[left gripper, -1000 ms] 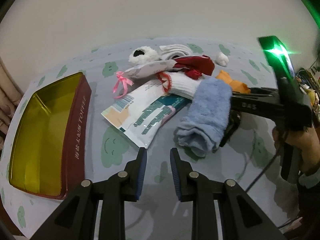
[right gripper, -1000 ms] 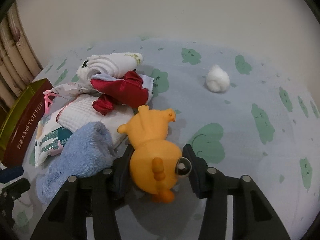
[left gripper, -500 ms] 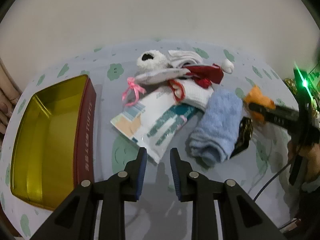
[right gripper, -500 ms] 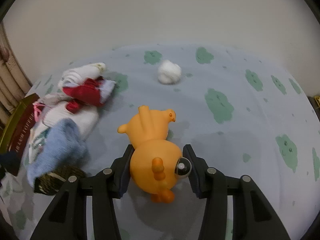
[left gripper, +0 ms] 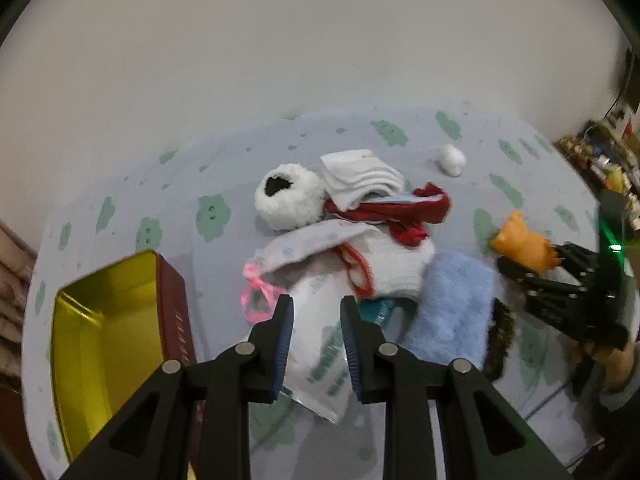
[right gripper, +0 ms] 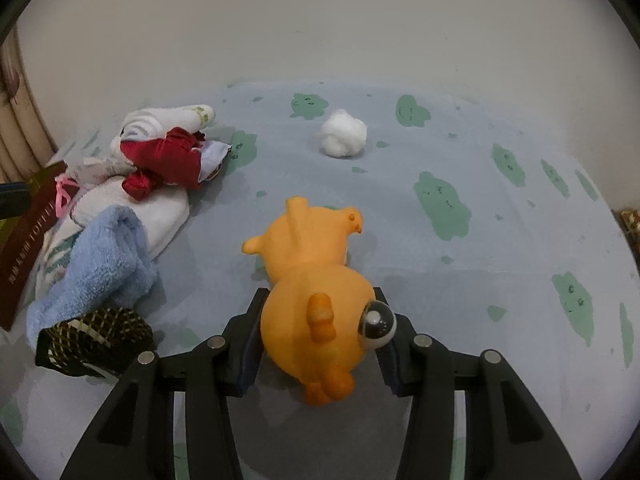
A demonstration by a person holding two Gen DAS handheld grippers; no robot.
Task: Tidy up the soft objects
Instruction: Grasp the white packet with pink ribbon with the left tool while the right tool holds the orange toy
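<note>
The white printed packet (left gripper: 320,356) lies partly behind the left gripper's fingers (left gripper: 282,344), and its far end goes under the pile of cloths; its print is blurred and unreadable. The teal item (left gripper: 378,308) shows only as a sliver between packet and blue towel (left gripper: 452,312). The dark woven thing (left gripper: 502,330) is mostly hidden behind that towel. The tin box (left gripper: 100,344) is cut off at the near left. In the right wrist view the orange toy's (right gripper: 316,292) sides are covered by the gripper pads. The clutter (left gripper: 604,160) at far right is too small to identify.
</note>
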